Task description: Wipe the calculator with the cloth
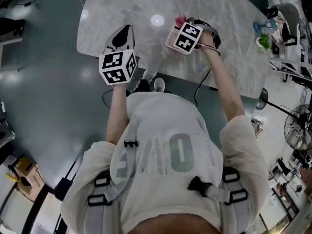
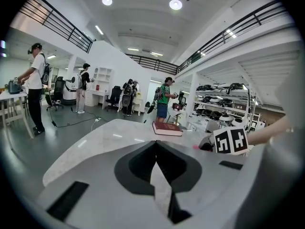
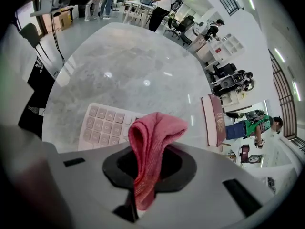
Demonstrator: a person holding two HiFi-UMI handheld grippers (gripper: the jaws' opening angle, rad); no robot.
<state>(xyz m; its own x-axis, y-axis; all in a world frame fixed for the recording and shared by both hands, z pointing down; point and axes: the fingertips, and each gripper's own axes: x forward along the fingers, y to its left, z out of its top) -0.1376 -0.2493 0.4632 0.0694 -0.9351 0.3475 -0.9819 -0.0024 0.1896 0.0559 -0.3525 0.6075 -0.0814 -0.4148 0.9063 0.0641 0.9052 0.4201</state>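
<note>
Calculator: the pale calculator [image 3: 102,125] lies flat on the counter [image 3: 124,66], just in front of the right claw [image 3: 147,156] and a bit to its left.
Cloth: the pink cloth [image 3: 155,128] is pinched in the right claw. Its folded end sticks out past the tips, over the right end of the calculator. I cannot tell if it touches the keys.
Right claw: closed tight on the cloth, tipped down at the calculator.
Left claw: the left claw [image 2: 156,144] is closed all the way and holds nothing. It is over the near edge of the counter, well apart from the right claw.
Book: a dark red book [image 3: 214,120] lies on the counter past the right claw, to its right.
</note>
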